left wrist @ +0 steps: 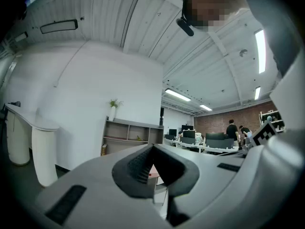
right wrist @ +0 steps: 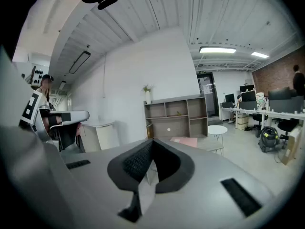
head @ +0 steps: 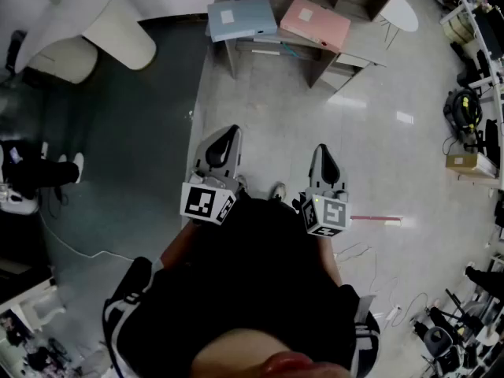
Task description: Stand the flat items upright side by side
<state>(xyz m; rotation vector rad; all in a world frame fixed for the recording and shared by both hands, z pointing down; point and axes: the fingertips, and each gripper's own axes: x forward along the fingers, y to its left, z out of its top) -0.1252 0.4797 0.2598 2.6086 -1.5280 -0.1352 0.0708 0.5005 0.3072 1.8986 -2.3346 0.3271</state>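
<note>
— What's the room like?
— A white wall [right wrist: 124, 85], strip lights [right wrist: 218, 50] on a ribbed ceiling, and a brick wall [right wrist: 274, 75] far off.
— Furniture?
— An open shelf unit [right wrist: 176, 116] against the wall and a round white table [right wrist: 217, 129] nearby, on a pale glossy floor [right wrist: 248, 151].

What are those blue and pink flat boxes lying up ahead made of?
Blue file box: probably plastic or coated card with a pale matte finish. Its colour is smooth and even, its edges are crisp, and a white label square sits on top.
Pink file box: it looks like the same make, matte and stiff-edged.
Both are too far off to be sure.
</note>
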